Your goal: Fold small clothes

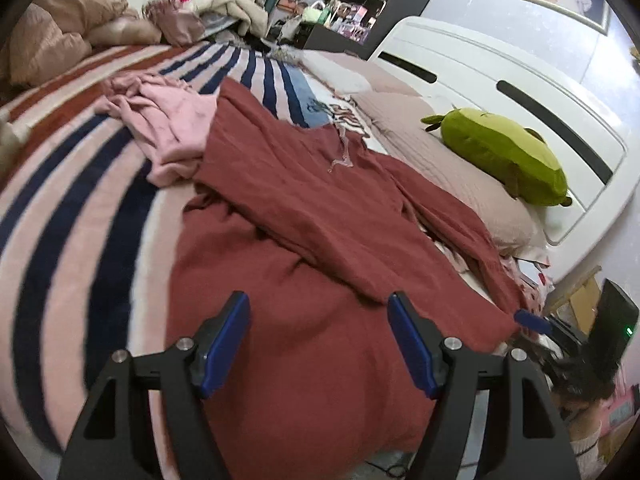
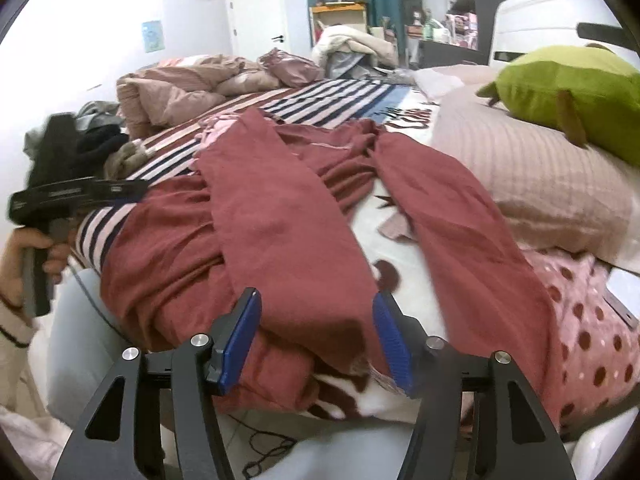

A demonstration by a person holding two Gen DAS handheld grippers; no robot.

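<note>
Red garment (image 1: 320,216) spread across the near edge of the bed (image 1: 72,208), rumpled, one sleeve folded over its body and the other trailing right toward the pillow (image 1: 452,184). In the right wrist view, same garment (image 2: 280,232) lying with one sleeve running toward the camera and a second along the right beside the pillow (image 2: 532,184). Pink garment (image 1: 168,128) bunched on the striped blanket, touching the red one's far left edge.

Left tool (image 1: 318,332) released, blue pads wide apart, poised just above the red cloth near the bed edge, gripping nothing. Seen from the right wrist view as a blurred black shape (image 2: 76,196) at the left, held by a hand (image 2: 20,256).

Right tool (image 2: 316,336) likewise released, pads spread to either side of the near sleeve end, cloth between them but not pinched.

Green plush (image 1: 500,156) resting on the pillow against the white headboard (image 1: 480,68). Heaped bedding (image 2: 176,88) at the far left of the bed. Dotted pink blanket (image 2: 592,320) at the right near corner.
</note>
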